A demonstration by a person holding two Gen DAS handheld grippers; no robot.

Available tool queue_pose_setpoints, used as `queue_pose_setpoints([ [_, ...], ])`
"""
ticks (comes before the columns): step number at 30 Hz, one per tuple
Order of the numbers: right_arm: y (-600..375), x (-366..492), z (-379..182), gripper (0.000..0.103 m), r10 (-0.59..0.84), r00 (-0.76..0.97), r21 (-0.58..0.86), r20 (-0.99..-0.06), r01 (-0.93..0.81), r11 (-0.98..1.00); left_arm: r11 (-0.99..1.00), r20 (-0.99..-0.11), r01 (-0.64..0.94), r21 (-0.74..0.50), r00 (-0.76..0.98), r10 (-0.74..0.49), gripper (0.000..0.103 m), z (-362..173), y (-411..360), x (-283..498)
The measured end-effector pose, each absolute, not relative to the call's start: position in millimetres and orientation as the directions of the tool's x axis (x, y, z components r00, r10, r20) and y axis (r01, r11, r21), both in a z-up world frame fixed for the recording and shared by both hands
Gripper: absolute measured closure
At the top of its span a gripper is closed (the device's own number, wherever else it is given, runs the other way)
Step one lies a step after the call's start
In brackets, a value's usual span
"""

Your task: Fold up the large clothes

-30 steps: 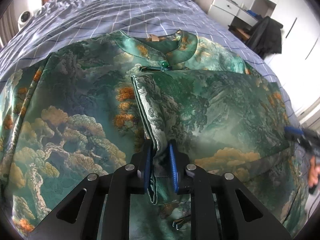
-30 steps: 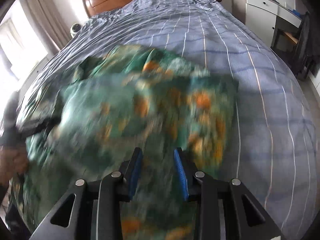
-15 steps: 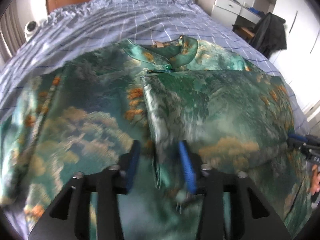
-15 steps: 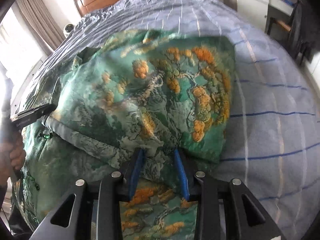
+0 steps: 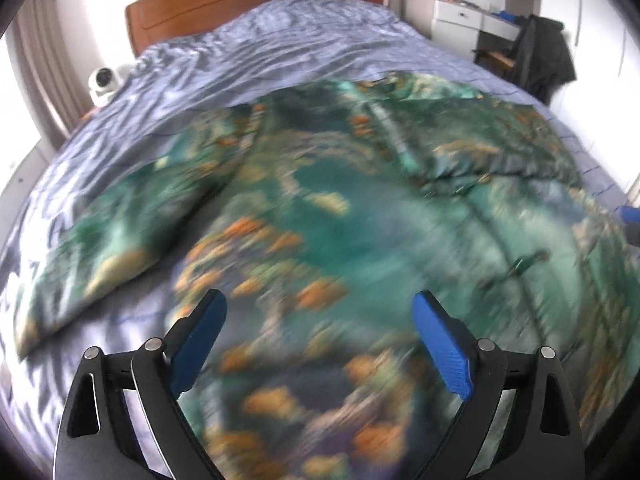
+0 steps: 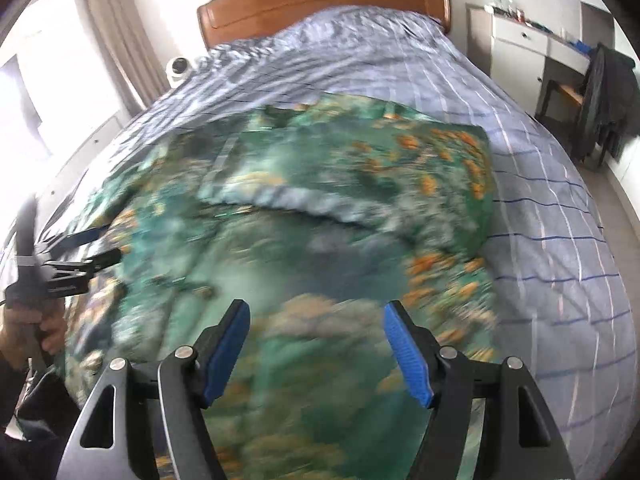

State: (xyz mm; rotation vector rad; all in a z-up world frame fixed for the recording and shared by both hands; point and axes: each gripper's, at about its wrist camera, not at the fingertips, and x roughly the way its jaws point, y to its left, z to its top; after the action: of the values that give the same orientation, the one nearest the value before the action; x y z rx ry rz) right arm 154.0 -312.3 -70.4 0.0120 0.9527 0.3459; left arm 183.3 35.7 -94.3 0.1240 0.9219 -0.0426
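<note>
A large green silk garment [image 5: 340, 208] with orange tree patterns lies spread on the bed; its right side is folded in over the middle [image 6: 360, 184]. Its left sleeve [image 5: 120, 240] lies spread out to the left. My left gripper [image 5: 320, 344] hovers open and empty above the garment's lower part. My right gripper [image 6: 316, 348] is open and empty above the lower part too. The left gripper also shows at the left edge of the right wrist view [image 6: 80, 260]. Both views are motion-blurred.
The bed has a blue checked cover [image 6: 540, 208] and a wooden headboard [image 6: 320, 4]. A white dresser [image 6: 520, 48] and a chair with a dark jacket [image 6: 608, 96] stand to the right. A small white camera [image 5: 102, 80] sits left of the bed.
Both grippers have opened, let go of the folded fabric and pulled back toward the foot of the bed. The folded-in flap now lies on the garment.
</note>
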Motion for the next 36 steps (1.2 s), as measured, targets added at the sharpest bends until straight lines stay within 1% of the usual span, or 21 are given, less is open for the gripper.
queue_pose_setpoints([
  [4,-277,120,-61,0.032,0.338,0.535,0.182,-0.774,-0.323,0.929,0.998,-0.805,0.009,0.07,0.591,0.051,0.008,-96,79,168],
  [7,-255,98,-59,0.032,0.38,0.524,0.215,-0.762,-0.349,0.912,0.995,-0.823,-0.092,0.034,0.562,0.08,0.008,-104,127,163],
  [9,-244,88,-59,0.032,0.405,0.505,0.232,-0.763,-0.371,0.899,0.985,-0.831,-0.174,-0.012,0.549,0.087,0.008,-108,162,165],
  [12,-233,79,-61,0.032,0.409,0.492,0.231,-0.768,-0.384,0.894,0.941,-0.839,-0.315,-0.122,0.54,0.071,0.008,-109,220,164],
  [16,-228,73,-61,0.032,0.424,0.483,0.253,-0.766,-0.38,0.89,0.83,-0.835,-0.483,-0.28,0.549,0.038,0.008,-117,289,166],
  [20,-227,70,-63,0.032,0.413,0.476,0.255,-0.776,-0.362,0.897,0.664,-0.801,-0.606,-0.439,0.598,0.016,0.008,-133,347,168],
  [23,-227,70,-65,0.032,0.407,0.468,0.257,-0.784,-0.352,0.9,0.55,-0.784,-0.659,-0.514,0.62,0.011,0.008,-149,373,173],
  [25,-224,68,-66,0.032,0.414,0.456,0.261,-0.788,-0.361,0.895,0.518,-0.776,-0.672,-0.529,0.631,0.026,0.009,-153,381,177],
  [26,-222,67,-66,0.032,0.416,0.452,0.261,-0.789,-0.366,0.893,0.501,-0.769,-0.682,-0.532,0.637,0.05,0.013,-152,384,179],
  [27,-219,66,-66,0.032,0.418,0.448,0.257,-0.791,-0.376,0.89,0.494,-0.766,-0.695,-0.523,0.637,0.084,0.021,-149,386,178],
  [28,-217,65,-66,0.032,0.419,0.445,0.254,-0.791,-0.384,0.887,0.492,-0.774,-0.715,-0.497,0.622,0.122,0.04,-147,387,180],
  [29,-216,64,-66,0.032,0.42,0.444,0.252,-0.791,-0.389,0.886,0.496,-0.789,-0.739,-0.457,0.594,0.157,0.067,-146,384,183],
  [30,-214,63,-65,0.032,0.423,0.444,0.25,-0.79,-0.396,0.884,0.505,-0.799,-0.749,-0.428,0.575,0.177,0.079,-146,383,185],
  [31,-213,62,-64,0.032,0.428,0.445,0.252,-0.787,-0.402,0.88,0.517,-0.802,-0.754,-0.406,0.565,0.193,0.088,-144,381,186],
  [32,-212,61,-63,0.032,0.434,0.445,0.254,-0.784,-0.407,0.877,0.535,-0.805,-0.758,-0.373,0.551,0.221,0.091,-139,376,189],
  [35,-210,59,-61,0.032,0.445,0.447,0.26,-0.776,-0.416,0.871,0.631,-0.77,-0.744,-0.222,0.53,0.355,0.093,-104,345,198],
  [36,-210,59,-61,0.032,0.447,0.446,0.263,-0.775,-0.416,0.87,0.661,-0.755,-0.728,-0.181,0.534,0.381,0.093,-94,338,201],
])
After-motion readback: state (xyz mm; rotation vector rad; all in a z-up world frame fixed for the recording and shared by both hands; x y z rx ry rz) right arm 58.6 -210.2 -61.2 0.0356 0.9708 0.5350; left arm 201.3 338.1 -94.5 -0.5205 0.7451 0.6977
